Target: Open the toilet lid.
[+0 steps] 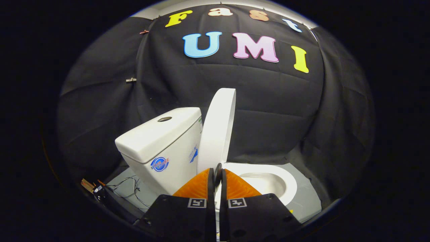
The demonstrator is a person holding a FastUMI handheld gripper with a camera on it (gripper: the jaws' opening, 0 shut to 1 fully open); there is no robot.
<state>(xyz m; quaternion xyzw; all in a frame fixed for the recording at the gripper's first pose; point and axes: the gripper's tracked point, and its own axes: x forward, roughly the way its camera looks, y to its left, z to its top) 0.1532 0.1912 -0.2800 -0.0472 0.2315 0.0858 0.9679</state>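
Note:
A white toilet stands just ahead of my fingers. Its lid (217, 129) is raised, standing nearly upright with its back toward the tank (161, 144). The seat (290, 183) lies flat around the open bowl (268, 183), to the right of the lid. My gripper (217, 169) is low in front of the lid's base, fingers pressed together with only a thin slit between them and nothing held. The fingertips sit right by the lid's lower edge; I cannot tell whether they touch it.
A round flush button (164, 119) sits on top of the tank. Loose wires (129, 188) and a small dark device (100, 190) lie on the grey floor left of the tank. Black cloth walls close in behind and on both sides.

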